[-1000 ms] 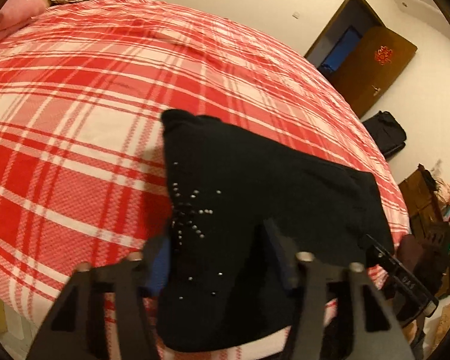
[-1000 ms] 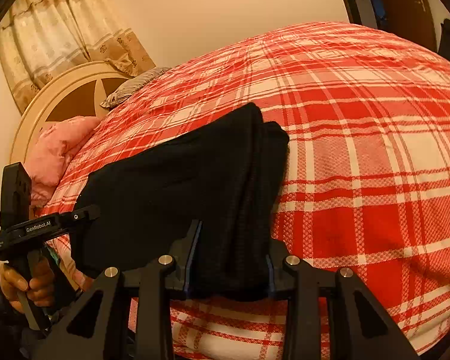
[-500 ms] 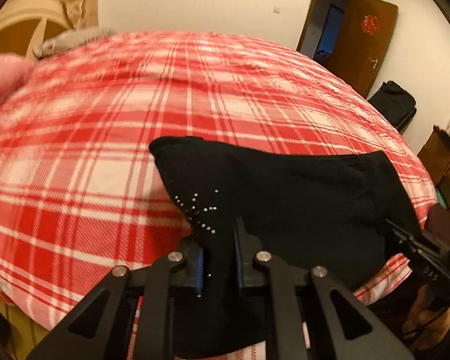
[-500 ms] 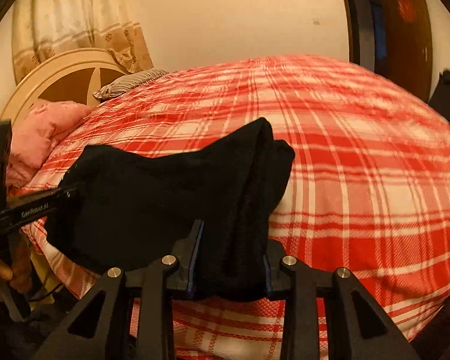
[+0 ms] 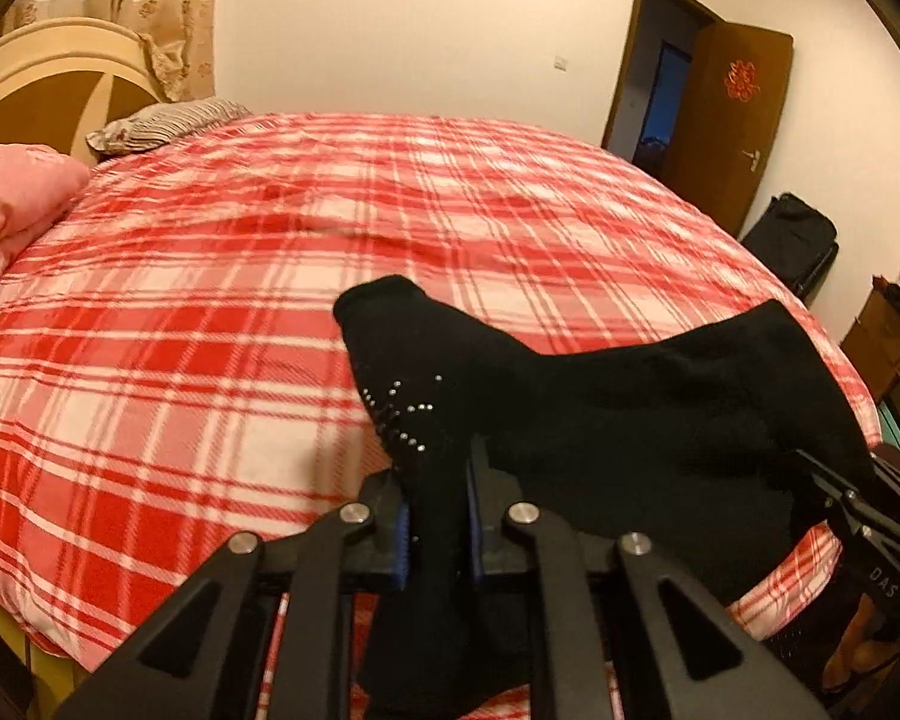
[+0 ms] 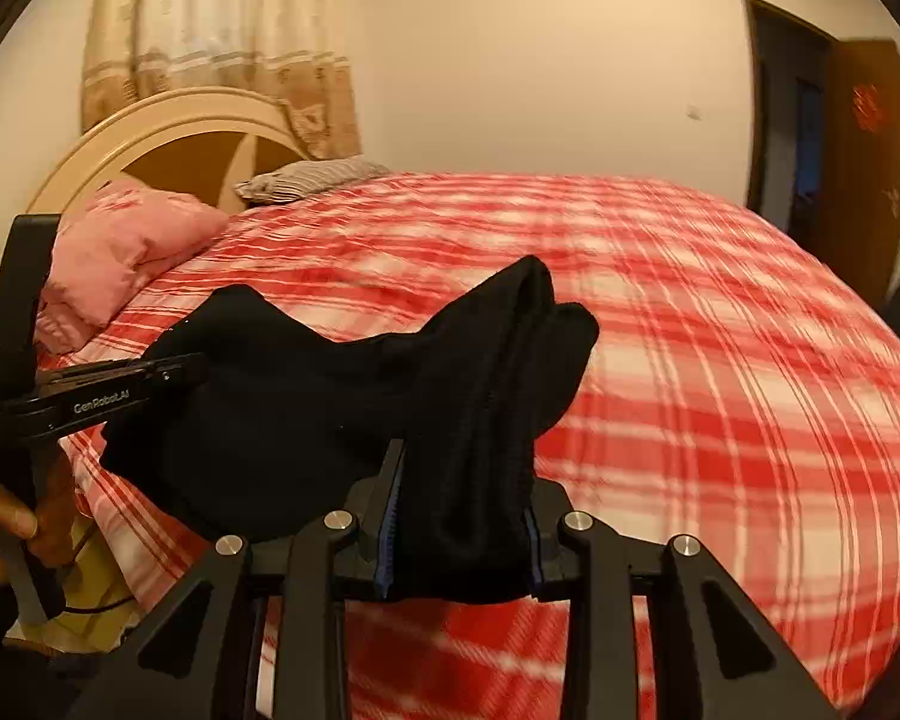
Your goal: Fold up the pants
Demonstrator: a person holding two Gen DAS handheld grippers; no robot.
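While both grippers pinch near edge, black pants (image 5: 618,414) hang lifted above red plaid bed (image 5: 210,312), lower centre of both views. Left gripper (image 5: 438,516) clamped on studded end; right gripper (image 6: 459,540) clamped on thick bunched end. Cloth sags between them, likely raised so near half can swing over far half.

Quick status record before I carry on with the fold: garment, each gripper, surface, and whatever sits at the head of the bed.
garment: black pants, rhinestone pattern near the left grip
left gripper: jaws shut on the pants
right gripper: jaws shut on a thick bunch of the pants
pants position: slung between both grippers, over the bed's near edge
surface: red plaid bedspread
head of bed: pink pillow, striped pillow
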